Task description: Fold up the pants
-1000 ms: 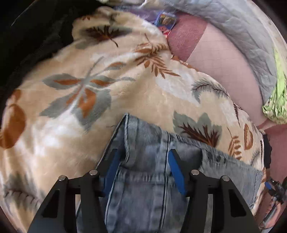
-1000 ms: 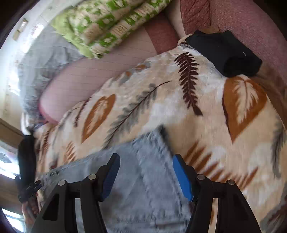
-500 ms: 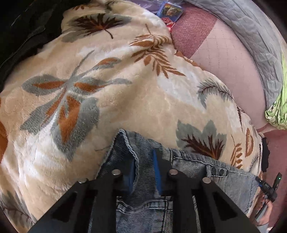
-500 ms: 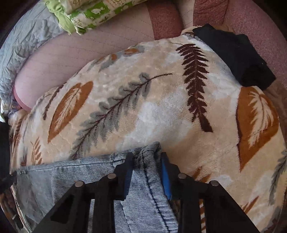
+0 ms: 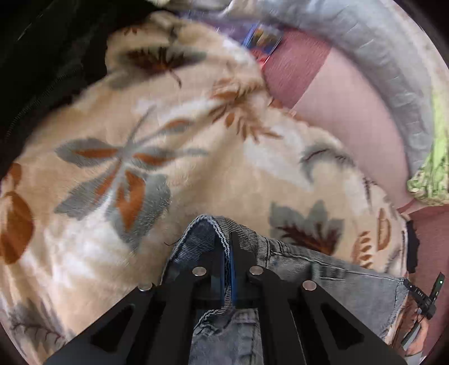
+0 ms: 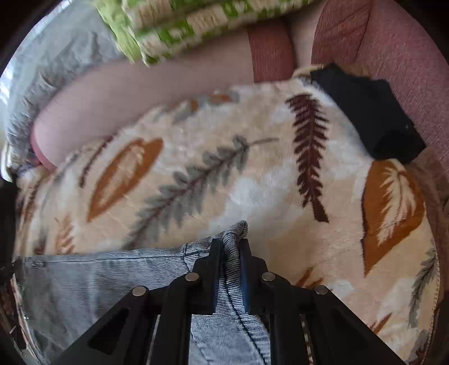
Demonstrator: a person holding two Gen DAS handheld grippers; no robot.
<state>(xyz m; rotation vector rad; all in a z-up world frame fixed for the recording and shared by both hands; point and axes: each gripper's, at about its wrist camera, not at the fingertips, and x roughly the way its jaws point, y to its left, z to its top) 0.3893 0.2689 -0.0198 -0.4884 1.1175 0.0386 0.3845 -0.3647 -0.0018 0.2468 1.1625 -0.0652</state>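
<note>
Left gripper (image 5: 227,269), bottom centre of its frame: jaws nearly together, pinching a bunched corner of the jeans (image 5: 322,280). Right gripper (image 6: 230,266), bottom centre of its frame: jaws likewise clamped on a narrow ridge of the same denim (image 6: 98,278). The garment lies low in both frames, its band stretched between the two grips over the leaf-print blanket (image 5: 196,168).

Risk, as judged: each hold takes only a thin gather near the edge; thick seamed denim could slip out if pulled hard, and uneven tension would skew the fold. The plush blanket may drag on the cloth and bunch beneath it.

Materials: jeans are faded blue, ribbed weave, stitched seams, stiff. Blanket is fleecy, cream with rust and grey leaves. Beyond, a black folded garment (image 6: 370,118) sits upper right, and a green patterned cushion (image 6: 196,25) lies along the top edge.
</note>
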